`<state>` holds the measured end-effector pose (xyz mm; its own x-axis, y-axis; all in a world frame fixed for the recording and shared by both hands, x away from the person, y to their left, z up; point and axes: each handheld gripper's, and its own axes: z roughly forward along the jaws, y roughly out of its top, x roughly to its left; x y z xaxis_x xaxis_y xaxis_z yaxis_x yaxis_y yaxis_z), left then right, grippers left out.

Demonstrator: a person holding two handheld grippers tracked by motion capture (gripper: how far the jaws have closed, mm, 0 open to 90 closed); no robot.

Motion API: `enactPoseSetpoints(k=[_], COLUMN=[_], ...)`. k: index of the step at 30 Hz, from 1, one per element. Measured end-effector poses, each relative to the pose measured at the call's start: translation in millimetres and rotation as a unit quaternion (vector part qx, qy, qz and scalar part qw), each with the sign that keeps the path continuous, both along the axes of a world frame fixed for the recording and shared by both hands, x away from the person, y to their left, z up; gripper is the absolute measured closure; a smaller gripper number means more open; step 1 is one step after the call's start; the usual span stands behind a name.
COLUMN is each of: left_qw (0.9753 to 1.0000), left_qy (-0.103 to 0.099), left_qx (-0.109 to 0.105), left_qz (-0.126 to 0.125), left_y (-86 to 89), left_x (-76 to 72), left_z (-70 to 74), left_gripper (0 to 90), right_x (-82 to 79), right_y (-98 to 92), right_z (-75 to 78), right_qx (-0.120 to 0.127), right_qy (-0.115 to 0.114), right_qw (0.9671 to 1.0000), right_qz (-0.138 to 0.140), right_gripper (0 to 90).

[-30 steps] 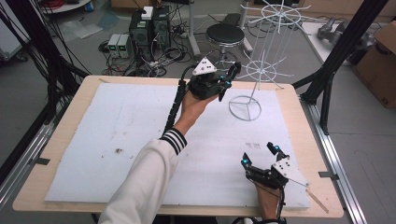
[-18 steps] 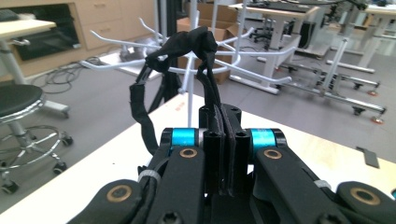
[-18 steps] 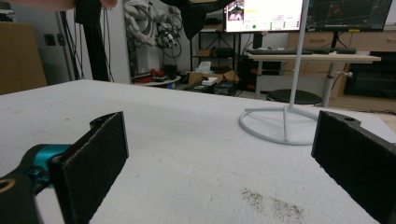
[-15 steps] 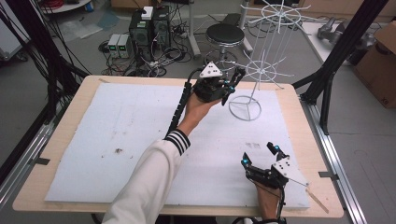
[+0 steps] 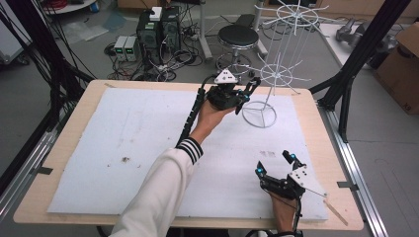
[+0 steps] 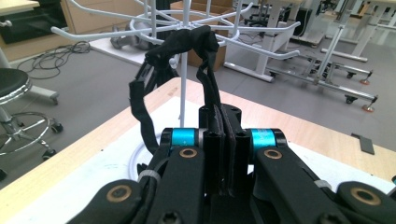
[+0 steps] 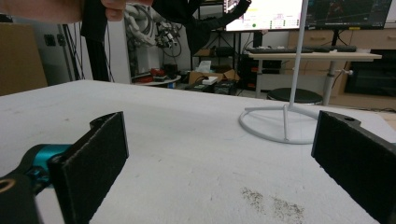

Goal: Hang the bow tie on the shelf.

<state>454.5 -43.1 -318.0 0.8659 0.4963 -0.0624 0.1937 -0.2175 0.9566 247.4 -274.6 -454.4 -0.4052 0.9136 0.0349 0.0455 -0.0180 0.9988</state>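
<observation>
A white wire display rack (image 5: 271, 78) stands on a ring base at the far right of the white mat (image 5: 99, 143). My left gripper (image 5: 240, 97), held up by a hand in a striped cuff, is shut on a black looped strap (image 5: 252, 87) just left of the rack's lower tier. In the left gripper view the jaws of the left gripper (image 6: 224, 112) pinch the strap (image 6: 187, 42), whose loop rises against the rack's wire arms (image 6: 261, 49). My right gripper (image 5: 275, 166) rests open and empty near the front right edge. The right gripper (image 7: 224, 144) faces the rack's base ring (image 7: 280, 126).
The wooden table (image 5: 64, 123) carries the mat, which has small dark specks (image 5: 124, 159). Black frame posts (image 5: 346, 64) stand at the right. A stool (image 5: 238, 35) and electronics with cables (image 5: 158, 29) sit on the floor behind the table.
The left gripper with the strap has shifted slightly right, closer to the rack's lower tier. The right gripper has stayed where it was.
</observation>
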Motion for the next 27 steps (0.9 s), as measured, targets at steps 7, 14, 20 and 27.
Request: enactPoseSetpoints(k=[7, 14, 20, 27], left_qw=[0.9997, 0.9997, 0.9994, 0.9989], left_qy=[0.023, 0.024, 0.034, 0.046], left_qx=[0.004, -0.001, -0.002, -0.001], left_qz=[-0.006, -0.007, -0.007, -0.007], left_y=[1.2, 1.2, 1.9, 6.4], left_x=[2.3, 2.3, 3.5, -0.6], left_z=[-3.2, -3.3, -5.4, -5.0], left_gripper=[86.8, 84.9, 77.3, 37.6], right_x=[0.0, 0.1, 0.1, -0.1], right_y=[0.0, -0.3, -0.3, -0.5], right_z=[0.0, 0.0, 0.0, 0.0], right_qx=[0.001, 0.000, 0.000, 0.001], right_qy=[0.000, -0.001, -0.001, -0.001], right_qw=[1.0000, 1.0000, 1.0000, 1.0000], right_qz=[0.000, 0.000, 0.000, 0.000], right_gripper=[2.7, 2.7, 2.7, 2.7])
